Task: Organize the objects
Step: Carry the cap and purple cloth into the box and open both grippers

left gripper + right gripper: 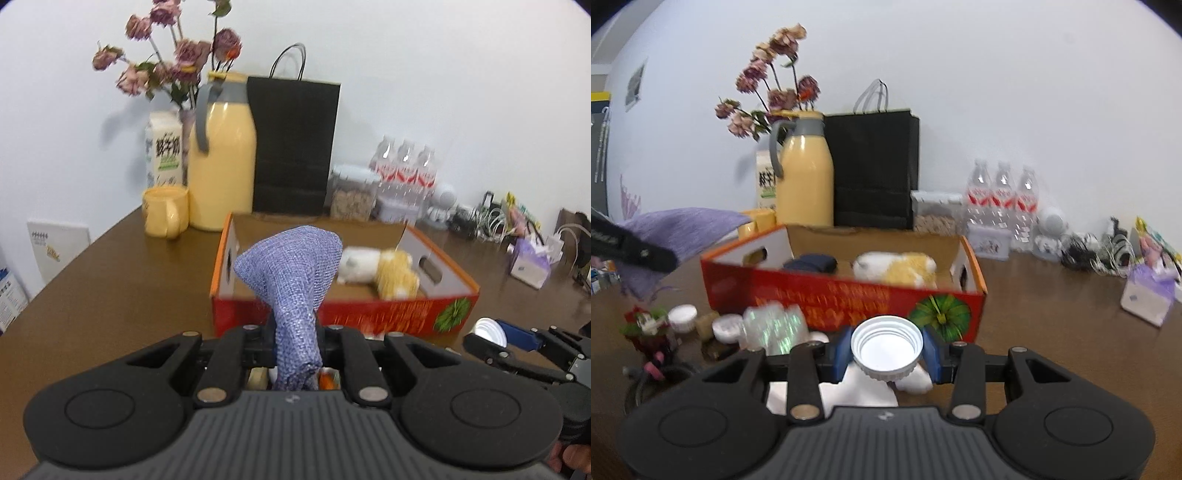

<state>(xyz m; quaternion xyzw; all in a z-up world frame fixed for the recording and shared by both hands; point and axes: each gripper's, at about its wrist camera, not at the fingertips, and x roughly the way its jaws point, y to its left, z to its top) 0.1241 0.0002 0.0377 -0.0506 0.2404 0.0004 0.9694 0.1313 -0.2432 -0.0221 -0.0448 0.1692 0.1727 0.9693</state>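
My left gripper (295, 341) is shut on a purple woven cloth (291, 273) that stands up above the jaws, in front of the red cardboard box (388, 314). From the right wrist view the same cloth (679, 225) hangs at the left, beside the box (849, 295). My right gripper (886, 352) is shut on a white ribbed bottle cap (886, 347), held between blue pads just before the box's front wall. In the box lie a white and yellow plush toy (897, 269) and a dark blue item (810, 263).
Behind the box stand a yellow thermos jug (221, 162), a yellow mug (166, 214), a black paper bag (291, 144), a flower vase, a milk carton and water bottles (1001, 199). Small jars, a shiny packet (772, 325) and trinkets lie left of the right gripper. Cables and a tissue pack (1148, 299) sit right.
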